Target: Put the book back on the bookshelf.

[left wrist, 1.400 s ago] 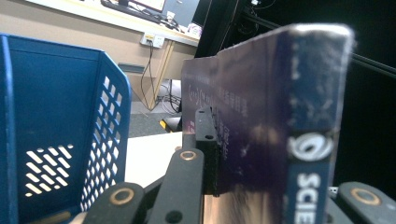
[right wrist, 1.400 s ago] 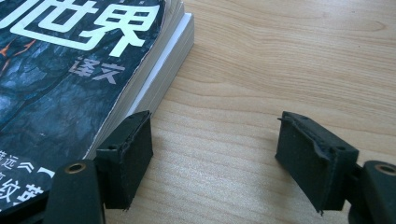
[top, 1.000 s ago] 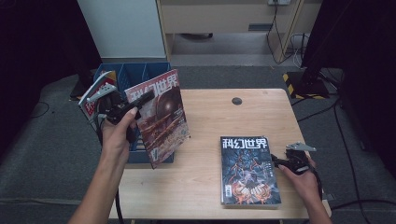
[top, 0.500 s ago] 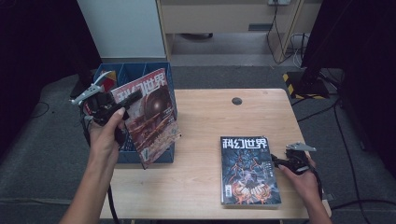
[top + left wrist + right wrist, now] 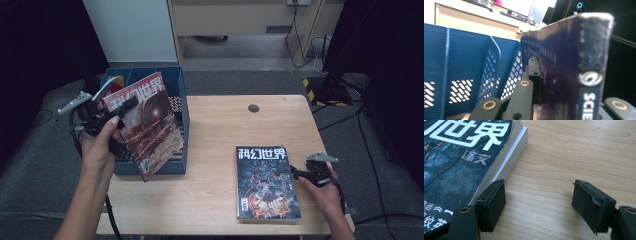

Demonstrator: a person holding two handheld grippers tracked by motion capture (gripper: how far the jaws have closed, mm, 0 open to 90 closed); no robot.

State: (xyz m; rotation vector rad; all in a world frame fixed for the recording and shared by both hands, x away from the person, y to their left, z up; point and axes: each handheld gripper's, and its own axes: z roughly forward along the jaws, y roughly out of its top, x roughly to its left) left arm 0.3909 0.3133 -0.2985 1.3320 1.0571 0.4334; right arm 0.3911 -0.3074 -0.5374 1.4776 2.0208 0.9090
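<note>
Holding a red magazine (image 5: 146, 125) in the left tongs (image 5: 112, 111), clamped tight on its edge, tilted up over the blue file box (image 5: 180, 135) at the left end of the desk (image 5: 220, 150). Compared with a second ago: shifted leftward off the desk edge, now over the box compartments rather than leaning out over the wood; lower corner now low at the box's front wall. Same tight clamp as before. Seen in the left gripper view: black pad (image 5: 534, 77) pressed flat on the cover, spine (image 5: 591, 67) close to the lens with white lettering, perforated blue dividers (image 5: 499, 72) just beside it on the left. Another magazine (image 5: 111, 86) standing in the back left compartment, partly hidden behind the hand.

Resting unchanged at the right side of the desk: right tongs (image 5: 303, 175), parted moderately, gripping nothing. Lying flat and face up, also unmoved: dark magazine (image 5: 266, 182), just beside those tongs. In the right gripper view: one pad (image 5: 492, 202) just at the page edges of the dark magazine (image 5: 461, 162), contact unclear; other pad over bare wood (image 5: 564, 157), well apart from it. Small dark round spot (image 5: 253, 108) near the far desk edge, same place as before.
</note>
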